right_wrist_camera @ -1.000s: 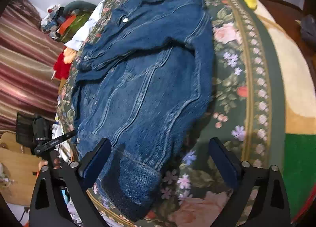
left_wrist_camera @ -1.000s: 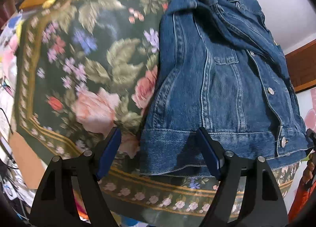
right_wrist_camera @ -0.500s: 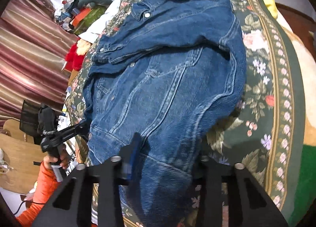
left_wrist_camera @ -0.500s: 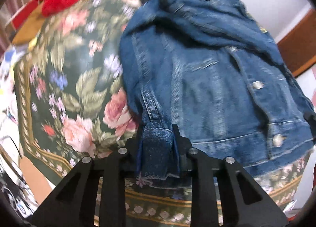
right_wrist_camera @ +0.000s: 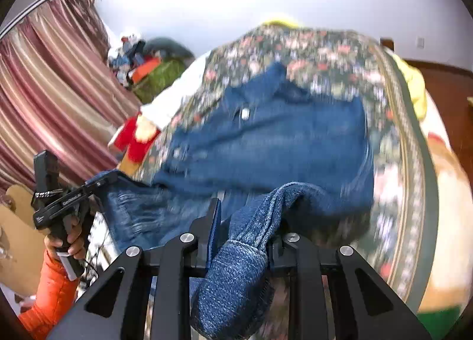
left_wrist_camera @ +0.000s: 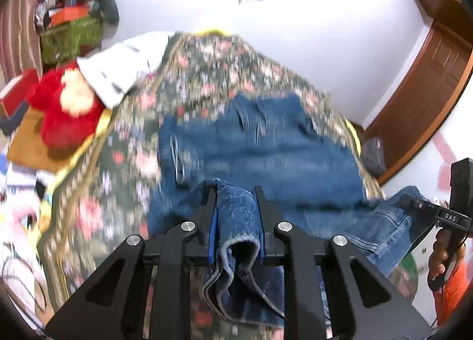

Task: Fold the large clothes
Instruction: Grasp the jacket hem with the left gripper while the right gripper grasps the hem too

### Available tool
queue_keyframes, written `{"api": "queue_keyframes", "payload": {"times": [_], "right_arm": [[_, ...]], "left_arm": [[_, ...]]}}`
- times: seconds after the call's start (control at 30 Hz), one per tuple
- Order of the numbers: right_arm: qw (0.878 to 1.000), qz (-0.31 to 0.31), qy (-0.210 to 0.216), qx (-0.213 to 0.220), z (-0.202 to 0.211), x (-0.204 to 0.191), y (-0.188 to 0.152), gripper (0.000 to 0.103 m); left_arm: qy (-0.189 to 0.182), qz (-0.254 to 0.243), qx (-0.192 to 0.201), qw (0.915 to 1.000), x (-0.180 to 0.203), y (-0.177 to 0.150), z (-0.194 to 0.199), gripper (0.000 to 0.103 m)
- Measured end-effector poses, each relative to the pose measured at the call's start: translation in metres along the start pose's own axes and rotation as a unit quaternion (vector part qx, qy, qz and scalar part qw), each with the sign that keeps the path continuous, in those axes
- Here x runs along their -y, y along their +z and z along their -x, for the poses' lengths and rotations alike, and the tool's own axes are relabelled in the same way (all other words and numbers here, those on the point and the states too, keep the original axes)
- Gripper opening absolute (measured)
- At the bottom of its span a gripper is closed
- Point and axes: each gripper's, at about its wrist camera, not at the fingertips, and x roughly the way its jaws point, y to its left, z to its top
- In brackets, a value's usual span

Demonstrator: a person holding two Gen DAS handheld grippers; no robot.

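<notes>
The left gripper (left_wrist_camera: 236,206) was pinching a thick fold of the blue denim jacket (left_wrist_camera: 266,147), and its jaws were closing tighter on the cloth. The hem hung out between them in a soft loop with pale stitched edges. The right gripper (right_wrist_camera: 245,227) was pinching another bunch of the same jacket, rolled up like a fat sausage, and its jaws were closing too.

The rest of the jacket lay on the flowery bedspread (left_wrist_camera: 124,162), with its near edge pulled up off the bed by both tools. The pictures were blurry there.

The left camera showed the right gripper far to the side, held by a hand (left_wrist_camera: 440,257) in an orange sleeve (left_wrist_camera: 449,289), with a brown wooden door (left_wrist_camera: 428,73) behind. The right camera showed the left gripper held by the other hand (right_wrist_camera: 71,245), and long striped curtains (right_wrist_camera: 50,97) that the left camera caught only at its edge.

Both views showed a fuzzy red stuffed toy (left_wrist_camera: 62,109) beside the bed. The jacket looked rough and heavy, with a shiny metal button (right_wrist_camera: 244,114). The bedspread was dark green with pink roses and a gold border.
</notes>
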Motion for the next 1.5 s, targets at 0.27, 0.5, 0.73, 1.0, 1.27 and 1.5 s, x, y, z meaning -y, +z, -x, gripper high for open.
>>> {"api": "queue_keyframes", "payload": {"times": [0.27,0.5,0.73,1.0,1.27,1.5], "right_arm": [[0.994,-0.101,-0.024,0.028,-0.065,0.071,0.099,0.021],[0.987,-0.148,-0.063,-0.001,-0.156,0.119,0.142,0.021],[0.991,-0.108,-0.057,-0.055,-0.207,0.150,0.128,0.021],[0.984,-0.123,-0.015,-0.125,-0.180,0.164,0.134,0.022],[0.981,-0.095,-0.139,-0.095,-0.107,0.165,0.140,0.022],[0.986,-0.014,-0.134,-0.094,-0.072,0.114,0.113,0.022]], "left_arm": [[0.051,0.081,0.034,0.9949,-0.057,0.076,-0.062,0.019],[0.130,0.099,-0.028,0.9862,-0.092,0.103,-0.183,0.020],[0.146,0.083,-0.066,0.9836,-0.115,0.079,-0.240,0.025],[0.202,0.015,-0.097,0.9745,-0.107,0.084,-0.226,0.077],[0.202,0.028,-0.068,0.9765,-0.118,0.096,-0.159,0.078],[0.205,-0.026,-0.038,0.9777,-0.087,0.099,-0.102,0.078]]}}
